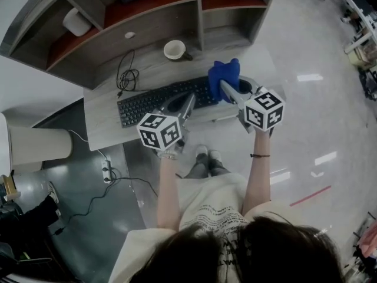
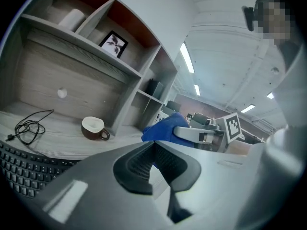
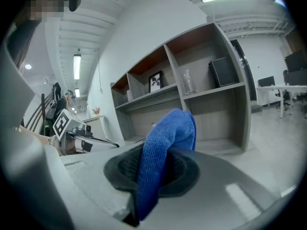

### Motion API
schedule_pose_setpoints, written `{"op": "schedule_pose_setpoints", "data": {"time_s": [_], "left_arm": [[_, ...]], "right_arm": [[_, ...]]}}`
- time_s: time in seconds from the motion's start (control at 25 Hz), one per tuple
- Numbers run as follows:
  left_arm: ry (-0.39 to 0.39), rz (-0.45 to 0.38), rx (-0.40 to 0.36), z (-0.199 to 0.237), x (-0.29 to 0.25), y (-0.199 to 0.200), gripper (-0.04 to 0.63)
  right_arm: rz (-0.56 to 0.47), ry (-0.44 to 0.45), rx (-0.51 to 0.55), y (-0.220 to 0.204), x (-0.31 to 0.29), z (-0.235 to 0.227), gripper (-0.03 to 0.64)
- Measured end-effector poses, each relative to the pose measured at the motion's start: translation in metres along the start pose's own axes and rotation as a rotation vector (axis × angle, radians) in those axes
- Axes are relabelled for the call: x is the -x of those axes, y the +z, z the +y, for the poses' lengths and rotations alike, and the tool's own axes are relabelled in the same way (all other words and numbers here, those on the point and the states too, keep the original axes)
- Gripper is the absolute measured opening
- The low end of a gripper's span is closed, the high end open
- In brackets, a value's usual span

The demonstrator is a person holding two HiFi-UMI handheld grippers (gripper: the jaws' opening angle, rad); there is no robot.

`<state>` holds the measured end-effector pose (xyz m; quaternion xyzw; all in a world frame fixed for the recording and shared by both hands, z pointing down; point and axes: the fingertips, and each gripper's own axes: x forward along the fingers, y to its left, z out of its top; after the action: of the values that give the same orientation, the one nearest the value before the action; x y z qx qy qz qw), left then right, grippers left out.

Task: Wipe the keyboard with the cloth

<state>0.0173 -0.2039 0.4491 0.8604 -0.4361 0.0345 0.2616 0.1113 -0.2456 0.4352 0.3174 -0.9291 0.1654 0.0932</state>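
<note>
Clamping cloth [image 1: 224, 72], right gripper [image 1: 223, 86] above keyboard [image 1: 153, 102]

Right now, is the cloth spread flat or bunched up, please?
Bunched up: the blue cloth is pinched, folded over, in the jaws of the right gripper.

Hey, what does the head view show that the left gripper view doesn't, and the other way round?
Only the head view shows the person's shoes and a power strip. Only the left gripper view shows ceiling lights. Both show the cup, the keyboard and the blue cloth clamped in the right tool.
</note>
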Motion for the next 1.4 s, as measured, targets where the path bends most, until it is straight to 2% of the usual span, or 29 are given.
{"op": "schedule_pose_setpoints", "data": {"time_s": [0.48, 0.84, 1.04, 1.4], "left_arm": [[-0.068, 0.089, 0.056, 0.030, -0.026, -0.022, 0.005], [-0.091, 0.119, 0.075, 0.038, -0.031, -0.031, 0.005], [-0.086, 0.132, 0.089, 0.039, -0.040, -0.034, 0.005], [-0.061, 0.140, 0.129, 0.038, -0.051, -0.041, 0.005]], "right_arm": [[0.062, -0.092, -0.036, -0.025, -0.019, -0.017, 0.058], [0.098, -0.155, -0.049, -0.044, -0.021, -0.026, 0.058], [0.142, -0.150, -0.037, -0.050, -0.028, -0.035, 0.058], [0.228, -0.075, -0.013, -0.069, -0.045, -0.032, 0.058]]}}
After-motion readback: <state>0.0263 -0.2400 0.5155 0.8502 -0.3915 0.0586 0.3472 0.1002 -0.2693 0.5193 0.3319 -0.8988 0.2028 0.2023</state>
